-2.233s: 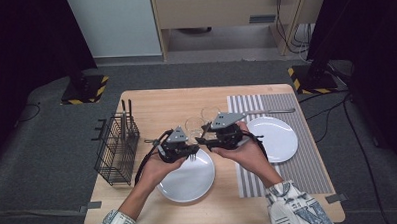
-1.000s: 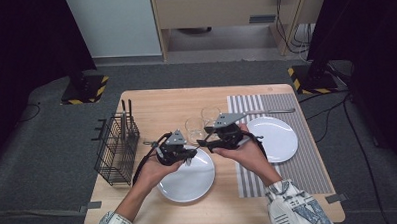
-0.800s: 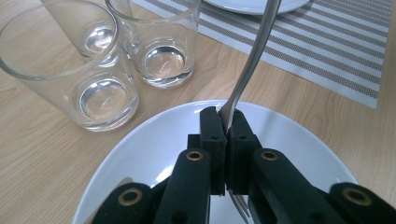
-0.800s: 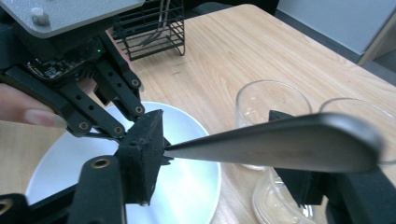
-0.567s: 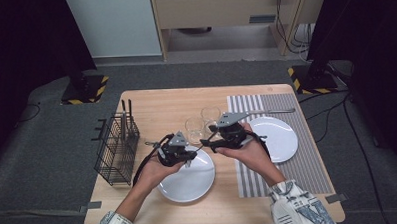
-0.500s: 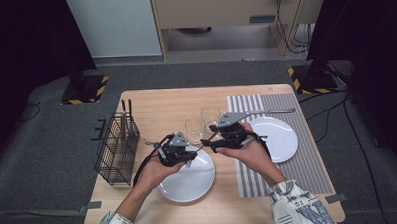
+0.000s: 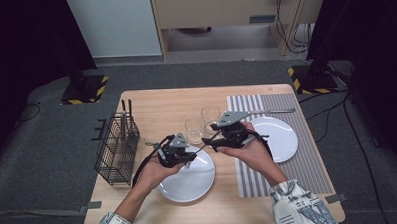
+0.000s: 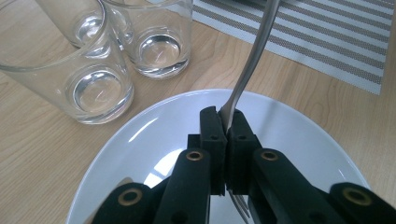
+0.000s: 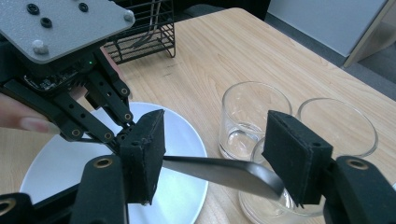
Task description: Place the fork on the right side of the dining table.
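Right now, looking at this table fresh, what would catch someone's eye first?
Probably the fork held in mid-air over the near white plate: the left gripper is shut on its neck, and its handle passes between the right gripper's open jaws. Just beyond stand three empty glasses, with a black wire basket at the table's left edge.

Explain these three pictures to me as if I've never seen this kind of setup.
A person sits at a wooden table holding a hand tool with two black jaws in each hand. The high view looks down from above; the other two come from cameras riding on each tool. The left gripper is clamped shut on a fork above a white plate. The right gripper has its jaws open on either side of the fork's handle. Also on the table: two empty glasses, a second plate on a striped mat, and a wire basket.
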The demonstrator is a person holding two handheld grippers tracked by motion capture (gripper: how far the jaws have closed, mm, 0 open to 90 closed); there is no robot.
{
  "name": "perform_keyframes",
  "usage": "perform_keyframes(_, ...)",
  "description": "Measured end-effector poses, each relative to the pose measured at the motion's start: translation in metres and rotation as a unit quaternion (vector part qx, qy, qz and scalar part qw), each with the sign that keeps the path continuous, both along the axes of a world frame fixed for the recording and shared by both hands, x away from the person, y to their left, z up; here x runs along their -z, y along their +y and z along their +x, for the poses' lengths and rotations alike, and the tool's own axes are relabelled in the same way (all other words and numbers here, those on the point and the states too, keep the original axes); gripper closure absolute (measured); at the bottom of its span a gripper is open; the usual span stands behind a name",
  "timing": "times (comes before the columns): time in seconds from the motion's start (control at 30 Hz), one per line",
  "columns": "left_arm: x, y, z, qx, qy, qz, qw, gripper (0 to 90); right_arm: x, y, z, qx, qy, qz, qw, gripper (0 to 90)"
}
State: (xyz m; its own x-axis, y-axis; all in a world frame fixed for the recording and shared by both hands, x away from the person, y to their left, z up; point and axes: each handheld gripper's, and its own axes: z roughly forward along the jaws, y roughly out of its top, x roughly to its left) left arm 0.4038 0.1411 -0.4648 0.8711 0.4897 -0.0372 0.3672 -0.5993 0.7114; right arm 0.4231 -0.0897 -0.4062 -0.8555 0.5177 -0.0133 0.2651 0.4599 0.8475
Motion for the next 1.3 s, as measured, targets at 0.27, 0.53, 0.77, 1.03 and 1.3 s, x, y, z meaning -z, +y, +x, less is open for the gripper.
perform_keyframes(0.27, 0.002, 0.006, 0.000, -0.003, 0.006, -0.005, 1.0000, 87.9, 0.006, 0.001, 0.003, 0.008, 0.004, 0.000, 1.0000, 38.7)
perform_keyframes(0.53, 0.004, 0.005, -0.001, -0.003, 0.002, 0.009, 1.0000, 87.8, 0.011, 0.000, 0.004, 0.008, 0.013, 0.000, 0.9999, 38.5)
perform_keyframes(0.77, 0.006, 0.003, 0.000, -0.003, 0.004, 0.020, 0.9998, 87.8, -0.001, -0.001, 0.001, 0.011, -0.003, 0.013, 0.9999, 43.0)
perform_keyframes(1.03, 0.007, 0.003, 0.002, -0.010, 0.011, 0.020, 0.9997, 87.8, -0.001, 0.008, -0.009, -0.013, -0.015, -0.005, 0.9998, 49.5)
perform_keyframes(1.3, 0.005, 0.007, 0.001, -0.010, 0.011, 0.020, 0.9997, 87.7, 0.010, 0.012, -0.010, -0.014, -0.015, -0.035, 0.9992, 50.4)
